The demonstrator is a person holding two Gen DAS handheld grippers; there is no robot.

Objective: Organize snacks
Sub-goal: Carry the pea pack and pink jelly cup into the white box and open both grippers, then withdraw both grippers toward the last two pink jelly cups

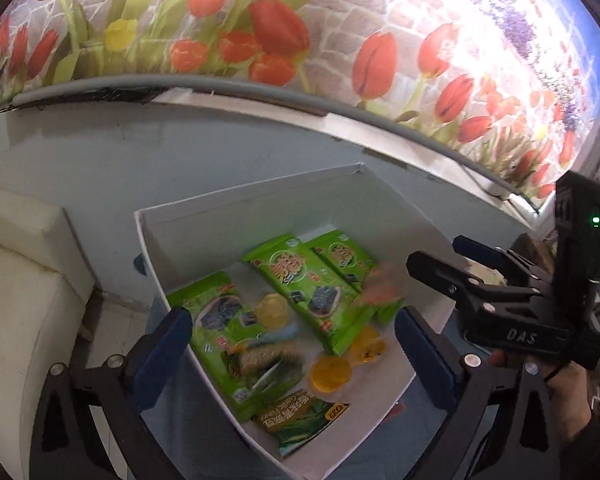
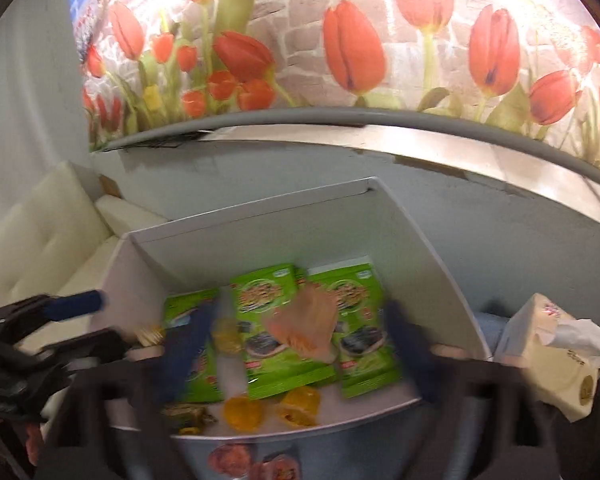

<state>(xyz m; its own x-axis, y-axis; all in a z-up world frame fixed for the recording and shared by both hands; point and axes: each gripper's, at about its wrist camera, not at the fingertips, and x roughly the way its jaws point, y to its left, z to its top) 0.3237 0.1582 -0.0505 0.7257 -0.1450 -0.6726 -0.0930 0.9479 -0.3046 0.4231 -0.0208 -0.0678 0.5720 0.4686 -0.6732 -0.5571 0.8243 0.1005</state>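
A white box [image 1: 236, 216] [image 2: 260, 232] holds several green seaweed snack packets [image 1: 300, 280] [image 2: 260, 376], yellow jelly cups [image 1: 330, 374] [image 2: 242, 414] and a green-yellow packet [image 1: 300, 420] near its front. A blurred pale orange packet [image 1: 380, 288] [image 2: 304, 324] lies loose over the green packets, with no finger touching it. My left gripper [image 1: 296, 332] stands wide open over the box's front. My right gripper [image 2: 300, 348] is also wide open, blurred, its blue fingers [image 2: 188, 344] apart on either side of the orange packet. Each gripper shows at the edge of the other's view [image 1: 448, 258] [image 2: 88, 322].
A cream cushioned seat [image 1: 20, 280] [image 2: 60, 232] stands left of the box. A tissue box [image 2: 548, 352] sits to its right. A reddish snack packet [image 2: 236, 456] lies in front of the box. Behind runs a pale wall with a tulip mural [image 1: 280, 28].
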